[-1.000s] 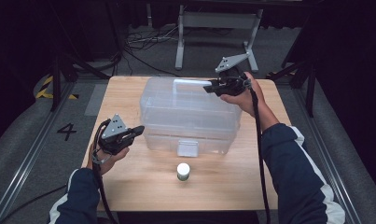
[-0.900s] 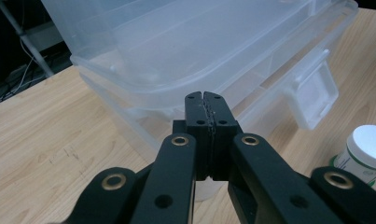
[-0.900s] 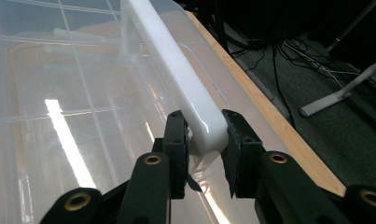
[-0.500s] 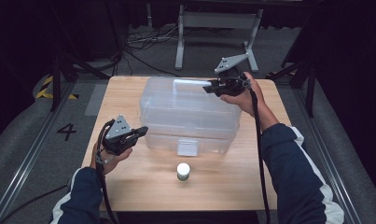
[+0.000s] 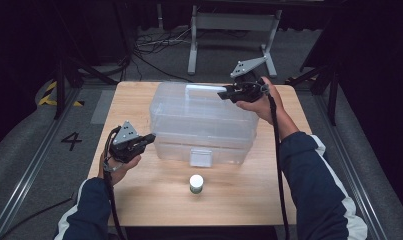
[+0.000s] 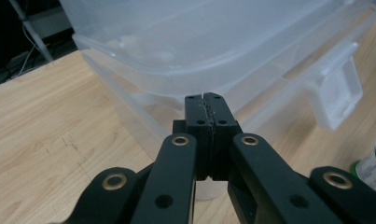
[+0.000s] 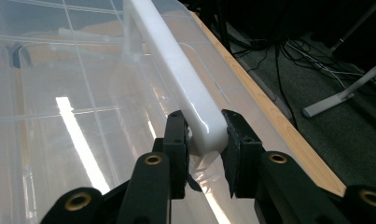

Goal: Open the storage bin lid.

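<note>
Nearest you, a small white-capped jar [image 5: 196, 183] stands alone on the worktop [image 5: 154, 200], just in front of the clear plastic box [image 5: 201, 127] and touched by neither tool.

Your left gripper [image 5: 148, 139] has crept in from the left over the last second and now sits with its tip right at the box's near-left corner. Its fingers [image 6: 206, 122] are pressed flat together with nothing between them, so they grip nothing. In the left gripper view the tip lies just under the overhanging rim of the lid [image 6: 199, 51], and I cannot tell whether it actually touches the wall. The white front latch [image 6: 337, 95] hangs off to one side of it.

The box fills the middle of the worktop, long side toward you.

Farther back, your right gripper [image 5: 224, 94] has not shifted. Its fingers [image 7: 177, 140] are closed on the end of the white bar handle [image 7: 176, 60] on the lid, one pad on each side.

To my eye, you are holding the lid by the handle while bringing the closed left tip in to brace or pry at that corner, so lifting looks about ready to begin.
</note>
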